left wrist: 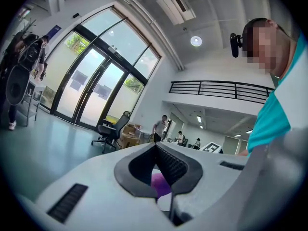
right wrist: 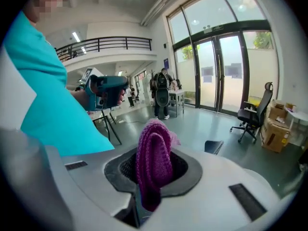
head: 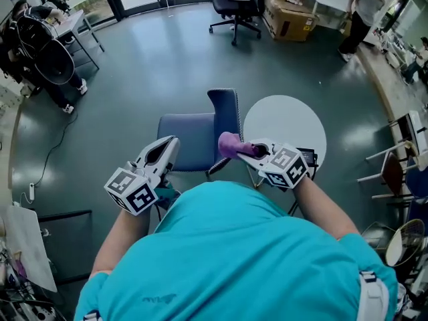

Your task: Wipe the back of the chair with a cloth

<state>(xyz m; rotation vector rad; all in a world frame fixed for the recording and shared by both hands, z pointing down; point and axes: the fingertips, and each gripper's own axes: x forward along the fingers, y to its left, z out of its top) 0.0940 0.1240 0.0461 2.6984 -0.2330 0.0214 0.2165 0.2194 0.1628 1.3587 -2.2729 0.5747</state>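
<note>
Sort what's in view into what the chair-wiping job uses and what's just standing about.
In the job:
purple cloth, clamped in the right gripper
blue chair, whose back is to be wiped

Just standing about:
round white table
black office chair
cardboard boxes

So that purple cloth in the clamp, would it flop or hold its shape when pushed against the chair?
Probably floppy: the cloth folds over and droops where the right gripper pinches it. Its knitted surface looks light and more grippy than slippery. Pressed on the chair back, it would likely squash flat.
</note>
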